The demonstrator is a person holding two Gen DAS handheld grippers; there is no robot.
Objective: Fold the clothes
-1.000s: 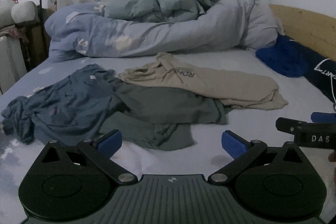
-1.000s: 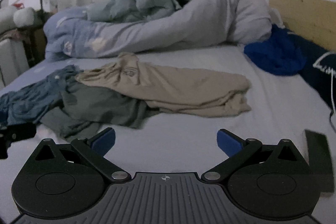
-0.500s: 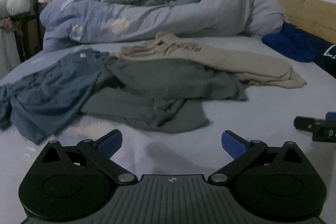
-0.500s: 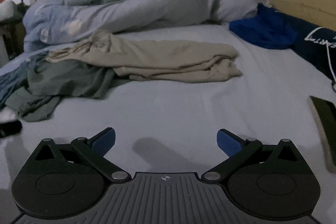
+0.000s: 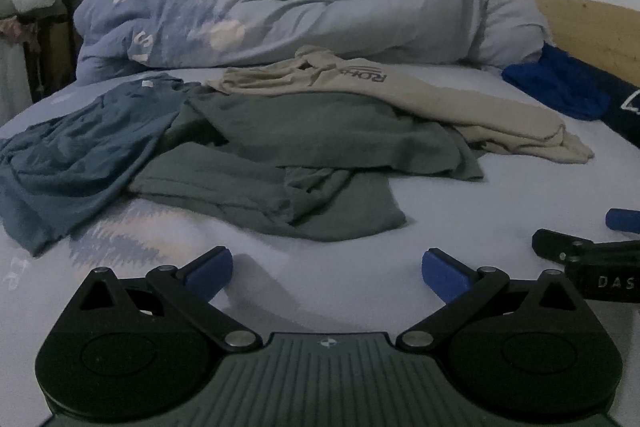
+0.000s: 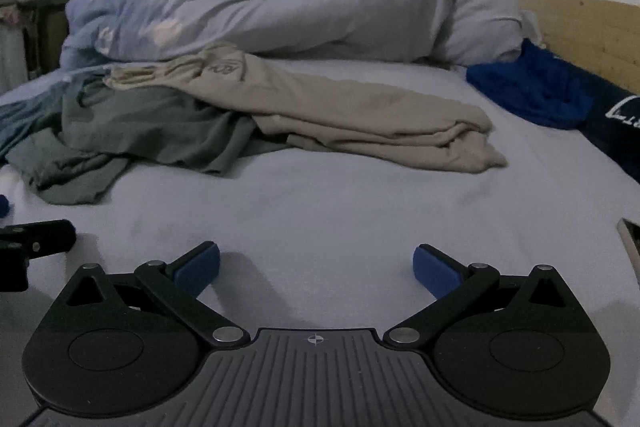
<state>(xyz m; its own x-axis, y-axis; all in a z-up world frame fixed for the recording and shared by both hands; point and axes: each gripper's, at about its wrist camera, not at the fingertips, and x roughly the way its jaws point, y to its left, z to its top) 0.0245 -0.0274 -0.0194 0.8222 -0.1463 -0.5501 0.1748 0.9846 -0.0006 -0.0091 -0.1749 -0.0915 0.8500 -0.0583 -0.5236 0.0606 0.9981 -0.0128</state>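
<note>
Three crumpled garments lie on the bed: a grey-green shirt (image 5: 280, 155) in the middle, a blue garment (image 5: 68, 155) to its left and a beige shirt (image 5: 420, 99) behind it to the right. My left gripper (image 5: 327, 269) is open and empty, low over the sheet just short of the grey-green shirt's near edge. My right gripper (image 6: 316, 267) is open and empty over bare sheet, with the beige shirt (image 6: 360, 107) ahead and the grey-green shirt (image 6: 140, 135) ahead to the left. Each gripper's side shows in the other's view.
A bunched duvet (image 5: 300, 19) and pillow (image 6: 460, 15) lie along the back. A bright blue cloth (image 6: 532, 91) and a dark bag (image 6: 616, 123) sit at the right by the wooden bed frame (image 6: 580, 27). A phone (image 6: 632, 239) lies at the right edge.
Both grippers have dropped lower toward the sheet and moved forward toward the clothes. Their jaws stayed open and nothing was taken hold of.
</note>
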